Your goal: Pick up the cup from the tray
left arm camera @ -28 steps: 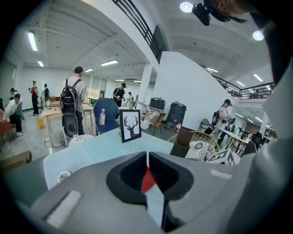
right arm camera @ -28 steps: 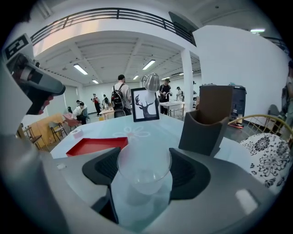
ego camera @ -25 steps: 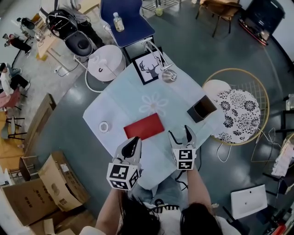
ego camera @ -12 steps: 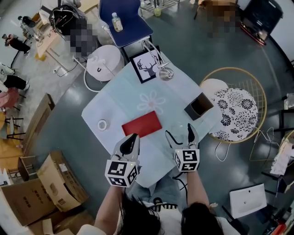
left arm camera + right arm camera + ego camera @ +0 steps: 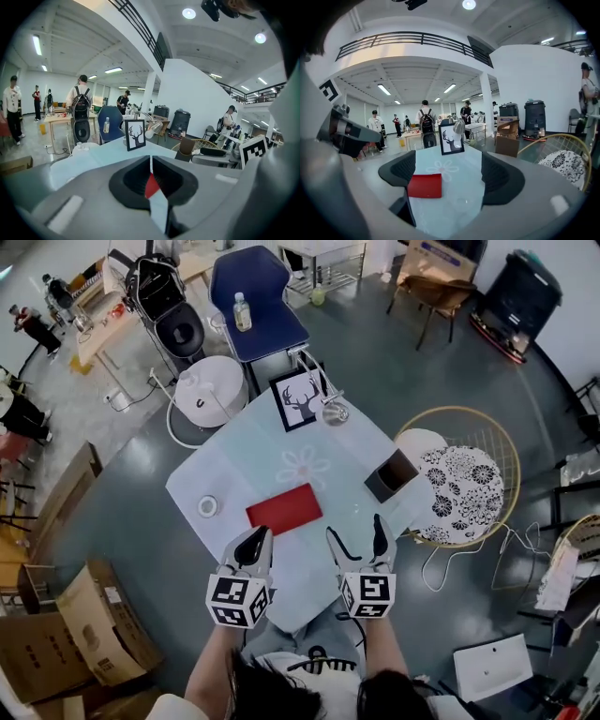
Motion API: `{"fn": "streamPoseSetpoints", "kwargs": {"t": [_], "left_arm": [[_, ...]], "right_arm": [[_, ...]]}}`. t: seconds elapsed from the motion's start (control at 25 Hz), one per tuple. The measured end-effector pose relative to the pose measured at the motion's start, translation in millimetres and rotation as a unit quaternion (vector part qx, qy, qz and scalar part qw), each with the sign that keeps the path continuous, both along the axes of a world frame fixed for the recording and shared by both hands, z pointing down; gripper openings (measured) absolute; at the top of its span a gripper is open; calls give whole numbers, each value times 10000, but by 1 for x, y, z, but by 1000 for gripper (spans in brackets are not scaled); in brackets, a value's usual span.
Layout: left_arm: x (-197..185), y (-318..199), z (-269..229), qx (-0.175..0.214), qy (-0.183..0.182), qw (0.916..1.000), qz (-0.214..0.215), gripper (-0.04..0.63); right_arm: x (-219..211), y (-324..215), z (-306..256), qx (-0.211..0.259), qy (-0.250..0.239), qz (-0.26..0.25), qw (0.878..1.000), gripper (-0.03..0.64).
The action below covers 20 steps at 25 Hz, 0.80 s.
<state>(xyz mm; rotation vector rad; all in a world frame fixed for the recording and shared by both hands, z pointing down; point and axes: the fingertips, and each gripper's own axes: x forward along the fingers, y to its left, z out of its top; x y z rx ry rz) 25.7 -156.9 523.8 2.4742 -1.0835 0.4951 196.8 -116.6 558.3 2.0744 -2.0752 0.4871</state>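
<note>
A flat red tray [image 5: 284, 508] lies on the pale blue tablecloth [image 5: 244, 465]; it also shows in the right gripper view [image 5: 424, 185]. A faint clear cup [image 5: 461, 203] stands on the cloth to the right of the tray, in front of my right gripper's jaws; in the head view I cannot make it out. My right gripper [image 5: 356, 538] hovers at the table's near edge, open wide and holding nothing. My left gripper [image 5: 255, 542] sits just short of the tray's near side with its jaws pressed together and empty; a sliver of the tray [image 5: 151, 185] shows through their slit.
A deer picture [image 5: 300, 399] and a silver lamp [image 5: 335, 412] stand at the table's far corner. A brown open box [image 5: 391, 474] sits at the right edge and a tape roll [image 5: 207, 506] at the left. A wicker chair [image 5: 469, 474] is close on the right.
Both grippers have drawn back slightly toward the person at the table's near edge, and the head view has shifted. The right stays open, the left stays shut.
</note>
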Motion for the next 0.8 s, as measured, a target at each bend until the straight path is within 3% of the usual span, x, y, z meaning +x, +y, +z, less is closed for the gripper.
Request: {"fn": "streamPoseSetpoints", "kwargs": {"t": [0.16, 0.24, 0.32, 0.48, 0.6, 0.8], "left_arm": [[-6, 7, -7, 68, 142, 9999, -47, 1], [-10, 10, -11, 114, 202, 9997, -73, 1], [-13, 12, -14, 160, 279, 9994, -94, 1], [-17, 8, -22, 207, 532, 9982, -189, 1], [-22, 9, -25, 158, 737, 9969, -247, 1], [-34, 22, -37, 315, 713, 9967, -217, 1]], "right_arm": [[1, 4, -24, 152, 175, 28, 9997, 423], [2, 8, -36, 249, 266, 149, 9992, 330], [5, 12, -48, 372, 347, 346, 9981, 177], [1, 15, -61, 480, 422, 479, 9968, 38], [-5, 27, -59, 363, 354, 469, 9976, 26], [-28, 38, -64, 279, 380, 185, 9987, 26]]}}
